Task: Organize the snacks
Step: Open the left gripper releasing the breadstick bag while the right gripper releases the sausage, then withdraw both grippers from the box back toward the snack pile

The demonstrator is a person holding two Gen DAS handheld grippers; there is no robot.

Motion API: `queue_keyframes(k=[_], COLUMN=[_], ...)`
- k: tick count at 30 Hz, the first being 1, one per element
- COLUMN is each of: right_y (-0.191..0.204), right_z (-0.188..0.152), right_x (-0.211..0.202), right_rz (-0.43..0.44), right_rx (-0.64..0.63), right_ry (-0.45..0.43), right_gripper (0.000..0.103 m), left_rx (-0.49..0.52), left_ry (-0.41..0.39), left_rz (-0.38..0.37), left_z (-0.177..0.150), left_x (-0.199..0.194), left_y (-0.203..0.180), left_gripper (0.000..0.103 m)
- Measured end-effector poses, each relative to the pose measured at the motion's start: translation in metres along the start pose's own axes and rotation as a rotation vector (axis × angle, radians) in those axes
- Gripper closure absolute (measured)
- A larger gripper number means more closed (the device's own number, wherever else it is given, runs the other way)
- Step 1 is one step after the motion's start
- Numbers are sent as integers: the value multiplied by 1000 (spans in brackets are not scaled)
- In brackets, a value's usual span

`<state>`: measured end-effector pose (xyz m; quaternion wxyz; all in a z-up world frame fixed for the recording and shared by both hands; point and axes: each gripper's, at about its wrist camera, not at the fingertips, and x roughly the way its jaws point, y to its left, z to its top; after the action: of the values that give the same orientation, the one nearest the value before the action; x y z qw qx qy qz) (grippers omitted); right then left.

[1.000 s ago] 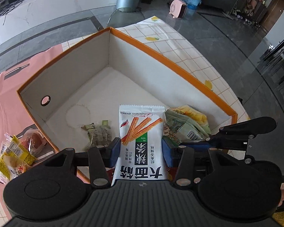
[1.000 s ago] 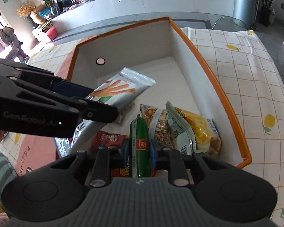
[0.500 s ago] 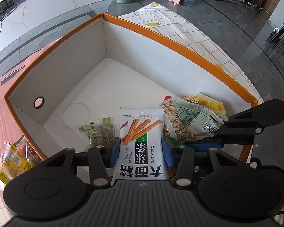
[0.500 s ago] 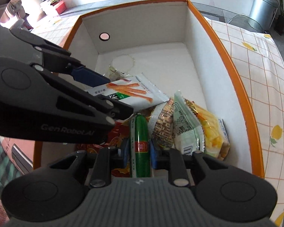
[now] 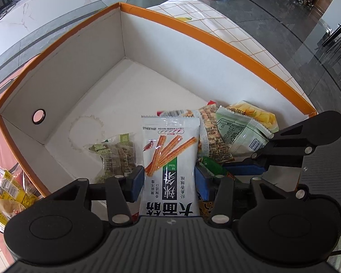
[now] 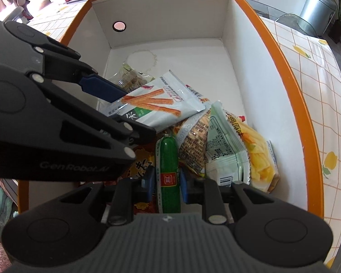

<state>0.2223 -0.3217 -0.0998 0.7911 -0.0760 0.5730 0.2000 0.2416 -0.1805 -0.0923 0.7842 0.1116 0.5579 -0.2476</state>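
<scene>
A white box with an orange rim (image 5: 216,38) fills both views. My left gripper (image 5: 169,182) is shut on a white packet printed with orange sticks (image 5: 168,150), held just above the snacks in the box's near corner. The same packet (image 6: 161,104) shows in the right wrist view, tilted over the pile. My right gripper (image 6: 167,179) is shut on a green sausage (image 6: 168,159), pointing down into the same corner right beside the left gripper. The sausage tip (image 5: 210,165) shows next to the left gripper's right pad.
In the box lie a clear green-brown packet (image 5: 116,157), a brown patterned packet (image 5: 212,136), a pale green packet (image 6: 225,154) and a yellow chips packet (image 6: 259,159). The box's far half is bare floor (image 6: 188,59). Yellow packets (image 5: 6,193) lie outside on the pink cloth.
Both grippers have sunk lower into the box with their snacks still held. The white packet now hangs over the pile, and the sausage is closer to the packets.
</scene>
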Motion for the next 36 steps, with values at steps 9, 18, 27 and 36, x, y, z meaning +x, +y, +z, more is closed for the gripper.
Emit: queue_keyframes(k=[9, 18, 27, 36], right_y=[4, 11, 33, 93], right_z=[1, 1, -17, -44], right_x=[-4, -28, -68, -95], right_rz=[-40, -73, -108, -68], right_rx=[37, 72, 153, 232], right_ry=[-9, -34, -152, -374], right_gripper=[72, 60, 57, 56], left_rx=[12, -4, -53, -106], left_ry=[-63, -183, -290, -355], left_rz=[-15, -7, 95, 222], left_z=[-6, -24, -66, -122], left_x=[-14, -75, -130, -164], left_y=[-4, 1, 9, 23], left_gripper=[34, 29, 27, 27])
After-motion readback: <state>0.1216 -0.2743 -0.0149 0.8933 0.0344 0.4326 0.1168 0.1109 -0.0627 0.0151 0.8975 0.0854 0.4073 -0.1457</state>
